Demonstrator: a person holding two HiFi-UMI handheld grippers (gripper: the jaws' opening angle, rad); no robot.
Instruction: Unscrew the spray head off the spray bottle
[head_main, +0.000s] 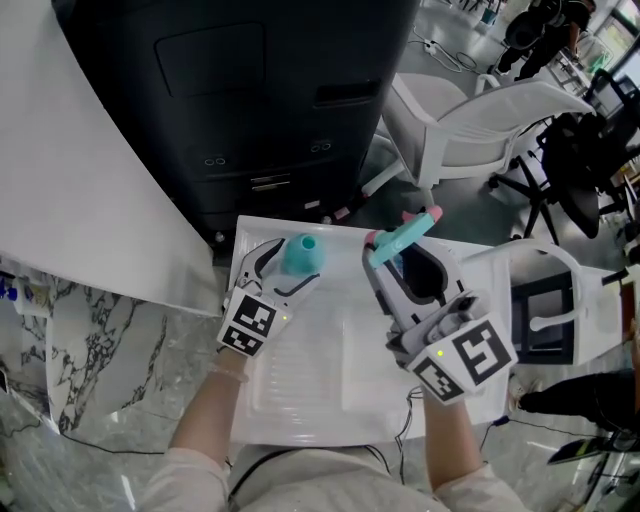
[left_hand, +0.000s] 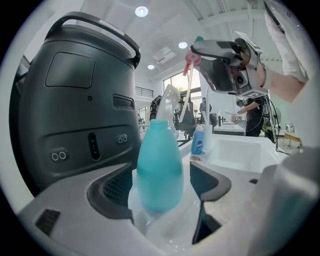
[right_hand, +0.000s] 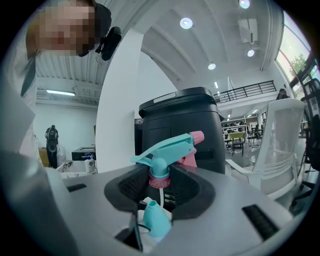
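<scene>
A teal spray bottle (head_main: 301, 256) with a bare open neck stands on the white tray (head_main: 320, 380). My left gripper (head_main: 285, 268) is shut on its body (left_hand: 160, 167), one jaw on each side. The teal spray head (head_main: 404, 236) with its pink nozzle hangs in the air to the bottle's right, apart from it. My right gripper (head_main: 385, 258) is shut on the spray head's pink collar (right_hand: 160, 181), and the thin dip tube (right_hand: 160, 196) hangs down from it. In the right gripper view the bottle's neck (right_hand: 156, 220) shows below the head. The left gripper view shows the spray head (left_hand: 192, 56) raised high at upper right.
A large black machine (head_main: 270, 100) stands just behind the tray. A white chair (head_main: 480, 120) is at the back right, with black office chairs beyond. A small blue bottle (left_hand: 198, 140) stands by a white sink (left_hand: 240, 152) in the background.
</scene>
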